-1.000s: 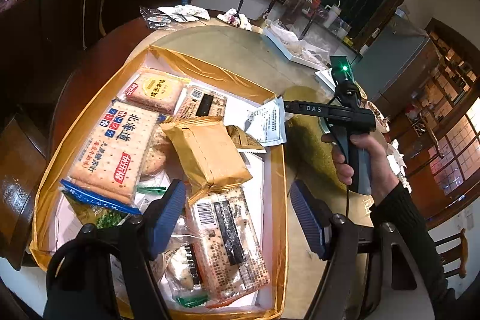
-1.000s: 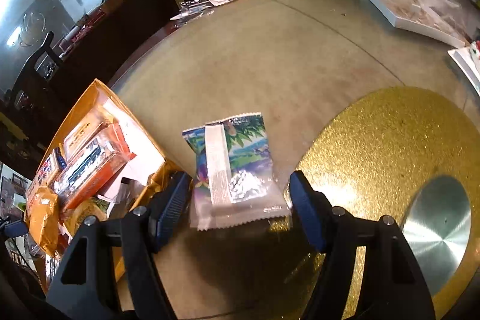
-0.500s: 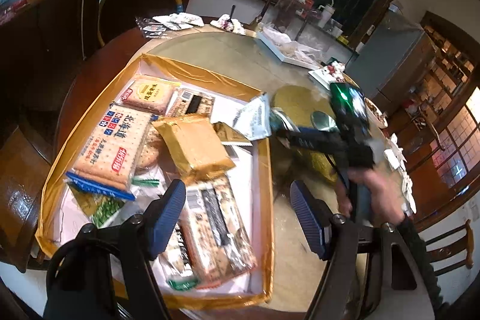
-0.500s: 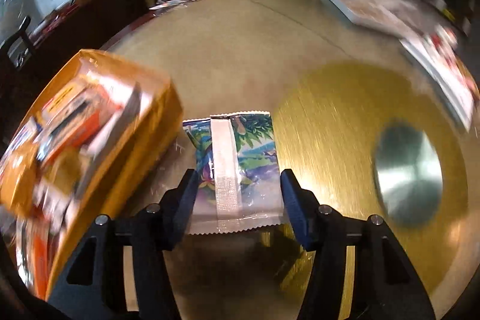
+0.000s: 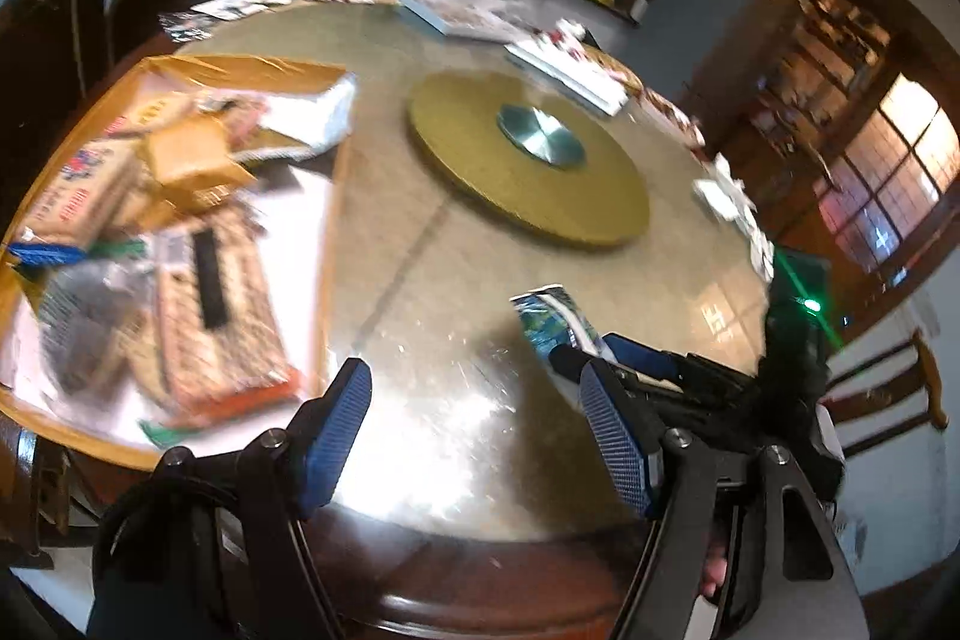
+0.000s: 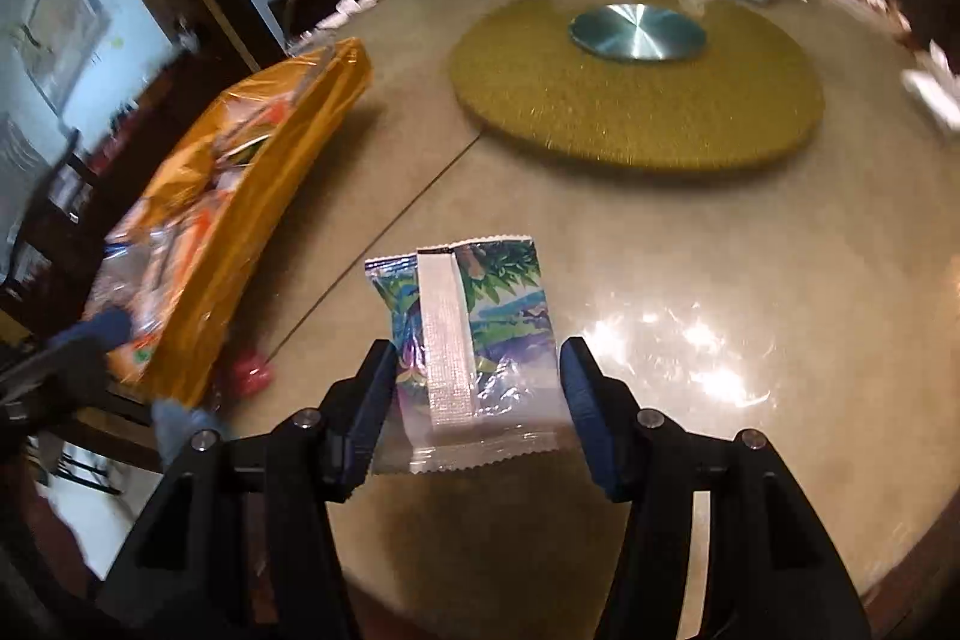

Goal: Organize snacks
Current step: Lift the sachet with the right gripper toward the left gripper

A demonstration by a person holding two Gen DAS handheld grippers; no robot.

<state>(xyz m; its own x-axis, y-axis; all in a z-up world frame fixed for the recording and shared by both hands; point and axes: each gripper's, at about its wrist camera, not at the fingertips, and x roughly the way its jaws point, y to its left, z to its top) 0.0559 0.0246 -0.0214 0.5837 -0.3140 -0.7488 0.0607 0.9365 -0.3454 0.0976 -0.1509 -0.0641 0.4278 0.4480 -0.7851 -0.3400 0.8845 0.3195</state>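
Gold box [image 5: 336, 196] holds snack packs; right fingers [image 6: 375, 388] pinch packet [image 6: 474, 334]; left fingers [image 5: 336, 418] spread.

Both wrist views look low across the table [image 5: 420, 280], sharing the gold turntable [image 6: 636, 112].

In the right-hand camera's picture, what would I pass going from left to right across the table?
Orange snack box → small red thing → leafy-print snack packet between the fingers → gold turntable → white items at the far edge.
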